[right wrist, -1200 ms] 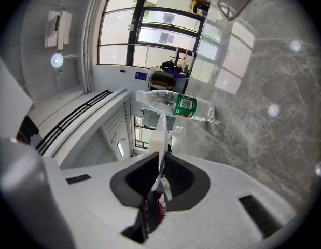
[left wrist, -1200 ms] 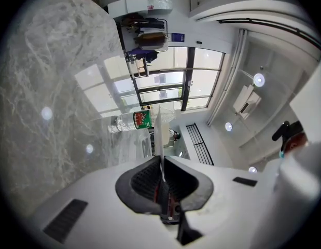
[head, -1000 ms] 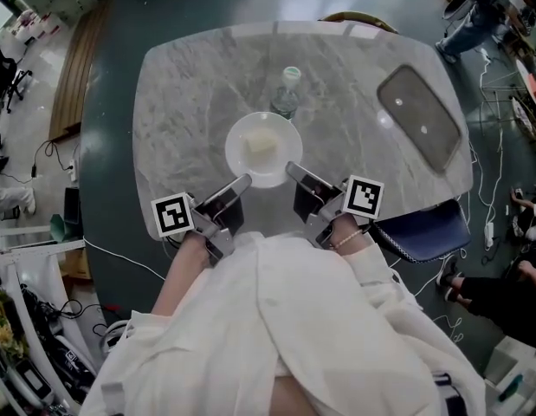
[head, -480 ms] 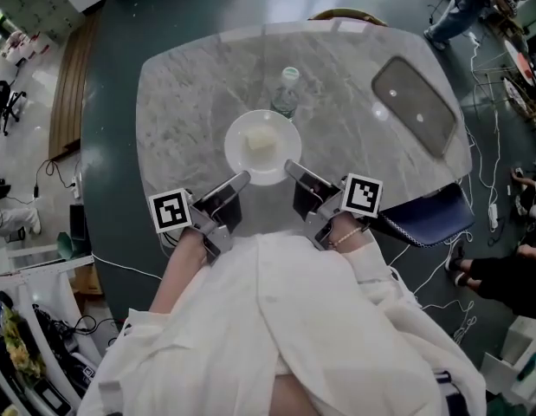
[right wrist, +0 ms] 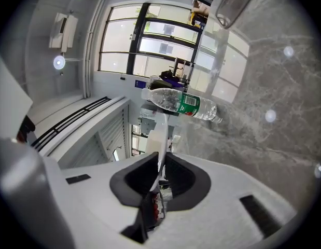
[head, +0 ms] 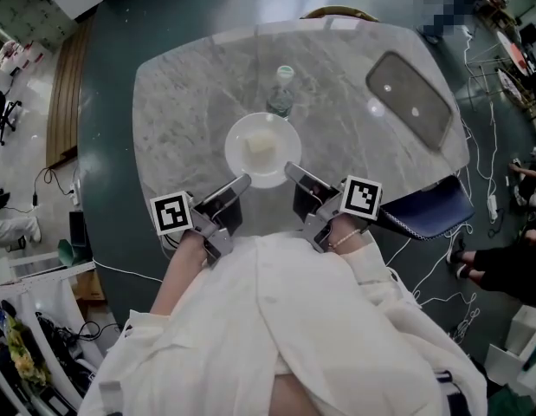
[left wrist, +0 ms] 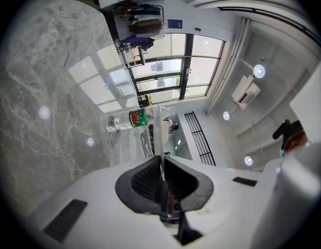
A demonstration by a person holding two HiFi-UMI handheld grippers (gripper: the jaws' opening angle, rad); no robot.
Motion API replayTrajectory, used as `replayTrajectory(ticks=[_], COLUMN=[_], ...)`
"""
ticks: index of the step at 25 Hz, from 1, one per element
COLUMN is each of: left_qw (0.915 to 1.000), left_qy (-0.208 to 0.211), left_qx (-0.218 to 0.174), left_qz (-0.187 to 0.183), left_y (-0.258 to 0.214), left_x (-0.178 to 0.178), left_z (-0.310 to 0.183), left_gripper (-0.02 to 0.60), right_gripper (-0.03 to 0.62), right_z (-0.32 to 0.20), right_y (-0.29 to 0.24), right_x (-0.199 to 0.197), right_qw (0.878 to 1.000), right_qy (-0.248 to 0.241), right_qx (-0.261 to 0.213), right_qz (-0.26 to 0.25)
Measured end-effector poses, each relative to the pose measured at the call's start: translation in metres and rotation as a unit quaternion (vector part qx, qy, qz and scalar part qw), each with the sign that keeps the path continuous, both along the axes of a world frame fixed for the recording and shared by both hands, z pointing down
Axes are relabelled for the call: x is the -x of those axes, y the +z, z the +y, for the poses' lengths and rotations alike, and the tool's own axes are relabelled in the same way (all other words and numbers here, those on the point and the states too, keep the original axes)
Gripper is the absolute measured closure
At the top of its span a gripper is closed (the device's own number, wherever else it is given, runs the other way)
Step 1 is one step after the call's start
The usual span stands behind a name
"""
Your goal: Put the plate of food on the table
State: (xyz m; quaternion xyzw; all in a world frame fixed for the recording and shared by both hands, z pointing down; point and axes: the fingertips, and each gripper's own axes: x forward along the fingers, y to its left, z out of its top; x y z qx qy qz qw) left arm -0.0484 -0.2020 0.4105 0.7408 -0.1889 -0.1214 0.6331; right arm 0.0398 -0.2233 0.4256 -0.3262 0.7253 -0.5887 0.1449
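Note:
A white plate (head: 263, 165) with a pale piece of food (head: 261, 145) sits over the middle of the grey marble table (head: 181, 102). My left gripper (head: 242, 181) is shut on the plate's near-left rim. My right gripper (head: 291, 169) is shut on its near-right rim. In the left gripper view the plate (left wrist: 159, 128) runs edge-on into the closed left gripper (left wrist: 161, 170). The right gripper view shows the same thin rim of the plate (right wrist: 161, 134) pinched by the right gripper (right wrist: 159, 178). I cannot tell whether the plate rests on the table or hangs just above it.
A clear water bottle (head: 283, 94) stands just beyond the plate, also seen as the bottle (left wrist: 131, 119) and the bottle (right wrist: 181, 102). A dark oblong tray (head: 410, 107) lies at the table's far right. A blue chair (head: 423, 211) stands by the near-right edge.

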Motion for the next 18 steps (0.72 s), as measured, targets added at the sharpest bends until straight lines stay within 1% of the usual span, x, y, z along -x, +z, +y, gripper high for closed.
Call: replayTrajectory(ticks=[6,10,12,14,15,18], left_qw=[0.9999,0.9998,0.9997,0.9995,0.9994,0.9992], left_qy=[-0.008,-0.012,-0.015,-0.017,-0.016,-0.008], left_qx=[0.010,0.013,0.017,0.024,0.028,0.037], left_qz=[-0.002,-0.005,-0.007,-0.009,-0.009,-0.008], left_y=[0.003,0.005,0.006,0.008,0.010,0.013], left_x=[0.000,0.005,0.007,0.009,0.009,0.005], left_z=[0.000,-0.001,-0.001,-0.001,-0.001,-0.001], left_gripper=[0.555,0.555,0.555,0.555,0.555,0.555], right_gripper=[0.577,0.576,0.572,0.572,0.572,0.569], right_z=[0.001,-0.001,-0.003,-0.006,-0.006,-0.003], right_y=[0.004,0.004,-0.001,-0.004,-0.003,0.005], right_x=[-0.001,0.007,0.013,0.016,0.017,0.011], right_qw=[0.999,0.999,0.998,0.996,0.996,0.997], right_qy=[-0.011,-0.027,-0.042,-0.057,-0.058,-0.049], right_qx=[0.011,0.006,-0.017,-0.043,-0.043,-0.019], right_qz=[0.034,0.045,0.044,0.057,0.059,0.058])
